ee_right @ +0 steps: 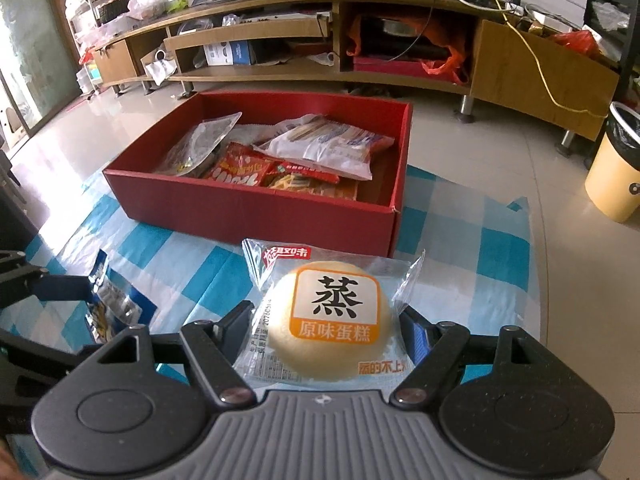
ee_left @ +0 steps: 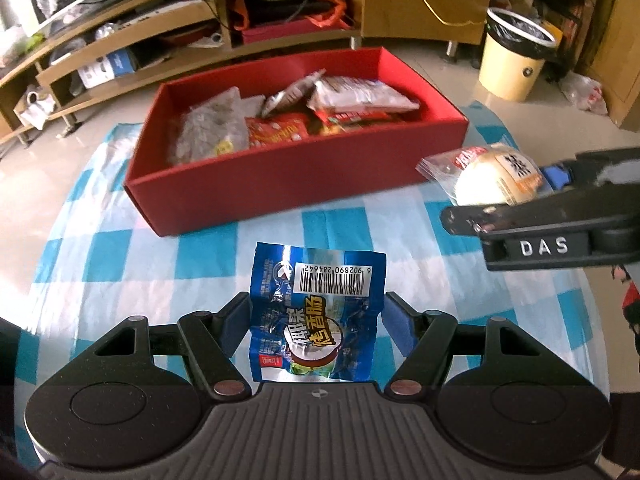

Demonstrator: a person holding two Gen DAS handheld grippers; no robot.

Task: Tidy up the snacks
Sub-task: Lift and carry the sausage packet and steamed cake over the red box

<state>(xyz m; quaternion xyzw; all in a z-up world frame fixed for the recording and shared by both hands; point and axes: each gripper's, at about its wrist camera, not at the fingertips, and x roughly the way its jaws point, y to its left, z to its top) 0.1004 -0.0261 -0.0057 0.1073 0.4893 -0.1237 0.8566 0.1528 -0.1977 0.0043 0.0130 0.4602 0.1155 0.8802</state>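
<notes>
The table point(ee_left: 132, 248), under a blue-and-white checked cloth, carries a red box point(ee_left: 280, 184) near its far edge. The box is already partly filled with packets point(ee_right: 288, 156), and its open top faces up, so anything still to be added has to go forward and over the near wall. Its free space looks to be toward the right end, though the wall hides the floor there.

Both packets being carried lie on the near side of the box, between its near wall and the table's near edge. The left gripper point(ee_left: 316, 316) holds a blue pouch point(ee_left: 318, 312), its long axis running away from the fingers toward the box, barcode end foremost. The right gripper point(ee_right: 330, 330) holds a wrapped cake point(ee_right: 328, 320), round, with its loose seal pointing at the box's near right corner. Each pair of jaws stands about half open and closed on its packet from the sides. The cake seems nearer the box, so the right hand probably has the shorter reach.

Whether either packet has cleared the cloth cannot be told: the gripper bodies cover their near ends. The pouch's underside and the cake's back are also unseen.
</notes>
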